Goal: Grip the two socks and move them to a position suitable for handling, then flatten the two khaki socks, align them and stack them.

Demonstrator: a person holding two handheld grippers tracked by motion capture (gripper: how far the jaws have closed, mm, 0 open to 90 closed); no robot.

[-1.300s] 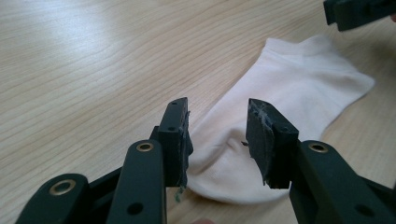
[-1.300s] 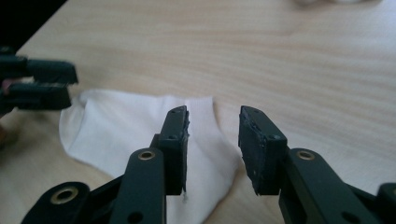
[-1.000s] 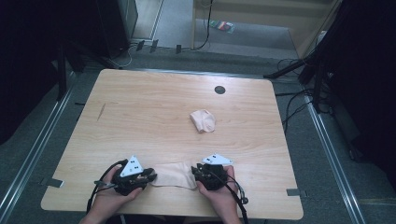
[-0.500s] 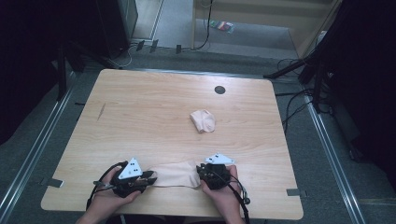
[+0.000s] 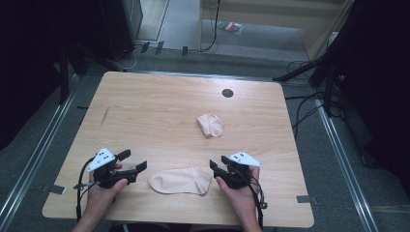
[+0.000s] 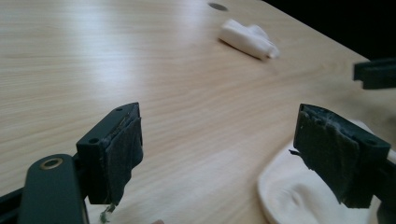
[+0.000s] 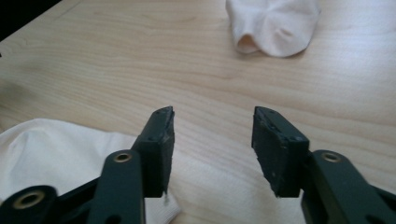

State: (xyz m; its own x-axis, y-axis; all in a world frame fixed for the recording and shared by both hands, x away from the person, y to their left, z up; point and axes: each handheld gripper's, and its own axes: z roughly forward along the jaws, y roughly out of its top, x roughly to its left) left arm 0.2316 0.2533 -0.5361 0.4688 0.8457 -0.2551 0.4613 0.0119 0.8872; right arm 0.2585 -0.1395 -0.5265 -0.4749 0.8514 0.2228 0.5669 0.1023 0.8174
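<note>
A pale flat sock lies stretched out near the table's front edge, between my two grippers. My left gripper is open just left of the sock's rounded end, holding nothing. In the left gripper view its jaws stand wide apart, with the sock low on the right. My right gripper is open at the sock's right end. In the right gripper view the gripper spans bare wood, the sock at lower left. A second, bunched sock rests mid-table.
The wooden table has a dark round grommet hole near its far edge. Grey floor, metal rails and cables surround the table. The right gripper's jaw tip shows at the right edge of the left gripper view.
The sock was held stretched between both grippers. Both have since let go and drawn apart, the left one farther left, and the sock lies flat on the table.
</note>
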